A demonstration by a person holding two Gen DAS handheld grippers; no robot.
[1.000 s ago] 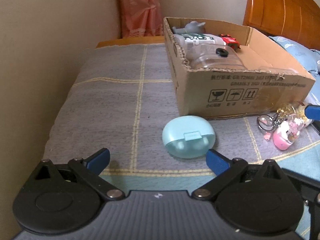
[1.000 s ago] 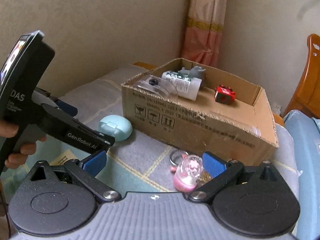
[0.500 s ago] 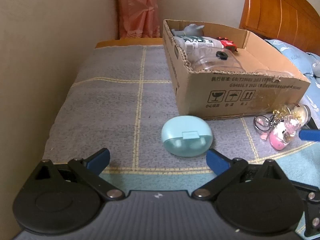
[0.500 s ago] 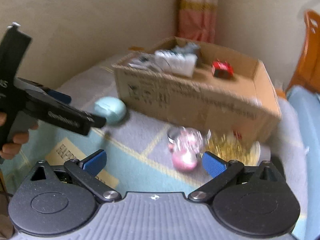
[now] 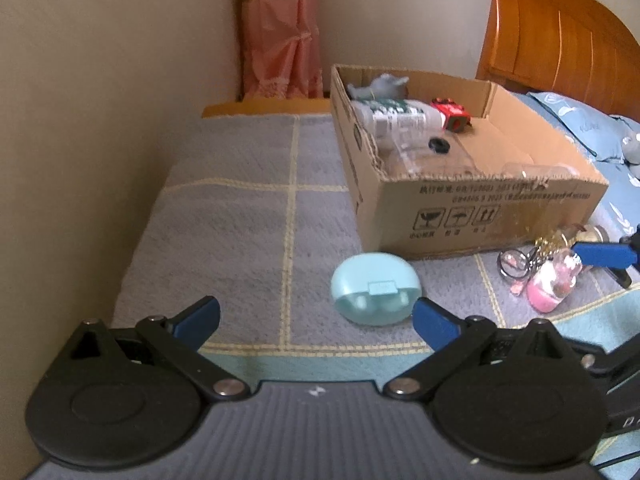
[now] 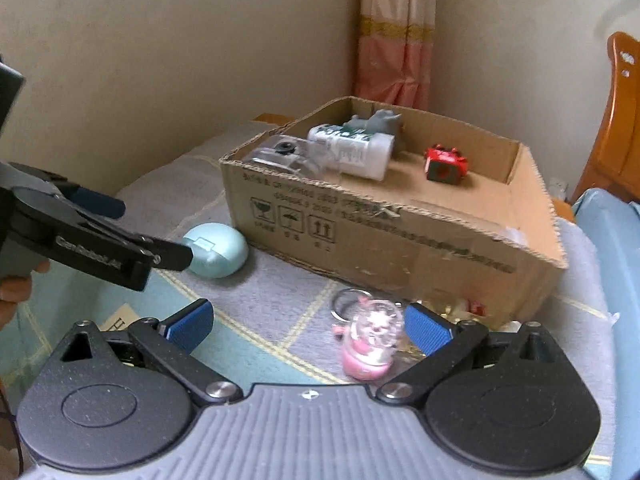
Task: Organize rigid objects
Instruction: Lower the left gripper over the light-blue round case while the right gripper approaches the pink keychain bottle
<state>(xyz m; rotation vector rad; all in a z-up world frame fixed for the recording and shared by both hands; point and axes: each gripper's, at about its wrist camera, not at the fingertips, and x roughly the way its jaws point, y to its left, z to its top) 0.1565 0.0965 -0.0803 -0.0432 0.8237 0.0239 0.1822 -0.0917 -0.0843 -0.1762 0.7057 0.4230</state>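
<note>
A pale teal oval case (image 5: pixel 375 295) (image 6: pixel 217 250) lies on the grey blanket in front of the cardboard box (image 5: pixel 480 212) (image 6: pixel 384 236). My left gripper (image 5: pixel 316 320) is open, its right fingertip just beside the case. A pink globe keychain (image 6: pixel 372 340) (image 5: pixel 554 280) with a metal ring lies near the box's front corner. My right gripper (image 6: pixel 308 326) is open, its right finger close beside the keychain. Inside the box lie a white bottle (image 6: pixel 352 152), a grey toy (image 6: pixel 378 120), a red toy car (image 6: pixel 445 165) and a clear plastic piece (image 6: pixel 280 156).
A beige wall (image 5: pixel 100 120) runs along the bed's left side. A pink curtain (image 5: pixel 280 40) hangs at the far corner. The wooden headboard (image 5: pixel 560 40) and a blue pillow (image 5: pixel 580 128) are at the right. A hand (image 6: pixel 16 284) holds the left gripper.
The left gripper moved closer to the teal case, which now sits by its right finger. The right gripper swung around and its right finger now sits beside the pink keychain.
</note>
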